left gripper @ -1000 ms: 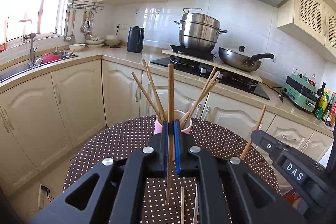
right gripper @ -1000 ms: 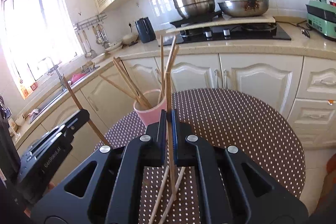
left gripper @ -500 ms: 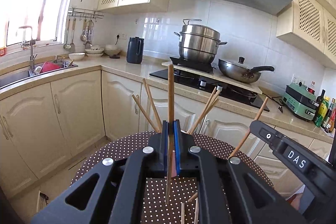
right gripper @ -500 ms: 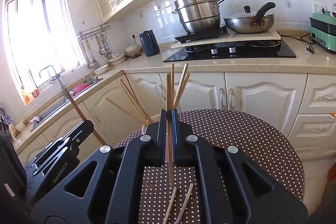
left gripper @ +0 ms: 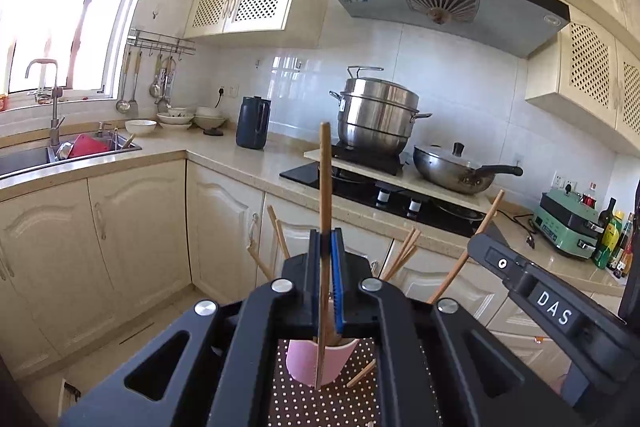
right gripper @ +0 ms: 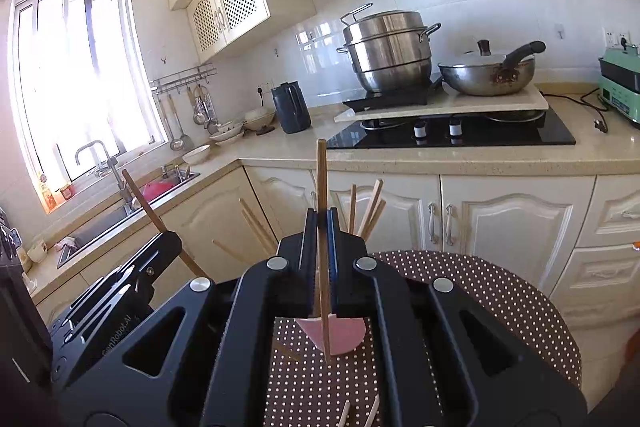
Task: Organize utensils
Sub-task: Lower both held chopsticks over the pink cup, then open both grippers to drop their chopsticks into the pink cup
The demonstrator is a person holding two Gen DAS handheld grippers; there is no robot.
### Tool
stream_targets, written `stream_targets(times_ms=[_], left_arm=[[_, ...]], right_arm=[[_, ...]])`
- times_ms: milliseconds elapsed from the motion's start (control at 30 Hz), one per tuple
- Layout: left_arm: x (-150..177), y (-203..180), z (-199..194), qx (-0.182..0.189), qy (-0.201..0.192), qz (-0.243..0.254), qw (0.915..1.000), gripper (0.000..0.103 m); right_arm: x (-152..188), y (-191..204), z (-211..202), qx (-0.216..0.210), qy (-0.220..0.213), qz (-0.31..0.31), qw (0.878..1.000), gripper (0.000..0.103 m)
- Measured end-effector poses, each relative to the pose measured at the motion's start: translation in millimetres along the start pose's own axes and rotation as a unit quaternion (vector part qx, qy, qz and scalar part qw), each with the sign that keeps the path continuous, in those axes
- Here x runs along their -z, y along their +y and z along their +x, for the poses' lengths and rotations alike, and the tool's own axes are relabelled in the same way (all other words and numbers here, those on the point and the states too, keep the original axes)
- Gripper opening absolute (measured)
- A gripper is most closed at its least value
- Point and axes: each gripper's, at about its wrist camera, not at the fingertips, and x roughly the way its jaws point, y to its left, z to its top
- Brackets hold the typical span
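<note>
Behind our grippers the pink cup (left gripper: pixel 316 361) is mostly hidden, while left gripper (left gripper: pixel 328 251) and right gripper (right gripper: pixel 320 227) each pinch a chopstick (left gripper: pixel 325 187) standing near upright, tip down, above it.

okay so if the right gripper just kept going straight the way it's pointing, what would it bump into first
Most likely the pink cup of wooden chopsticks on the polka-dot table, right ahead of the right gripper and its held chopstick; depth is unclear.
</note>
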Motion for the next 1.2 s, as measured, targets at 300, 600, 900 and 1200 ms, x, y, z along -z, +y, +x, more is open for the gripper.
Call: stream_targets(times_ms=[300, 600, 900, 1200], left_arm=[[-25.2, 3.3, 5.7, 0.012, -0.036, -0.008, 0.9992, 0.006], [-27.7, 0.3, 45.9, 0.010, -0.025, 0.007, 0.9996, 0.006], [28.2, 16.1, 96.4, -0.002, 0.048, 0.043, 0.9979, 0.007], [50.7, 31.9, 89.6, -0.007, 0.066, 0.052, 0.9965, 0.033]], right_arm=[[-27.5, 5.3, 10.0, -0.015, -0.033, 0.000, 0.999, 0.005], [-24.1, 2.3, 55.9, -0.020, 0.001, -0.018, 1.000, 0.005], [37.0, -8.8, 107.9, -0.029, 0.129, -0.051, 0.990, 0.006], [58.2, -22.5, 89.9, 0.009, 0.132, -0.066, 0.989, 0.072]])
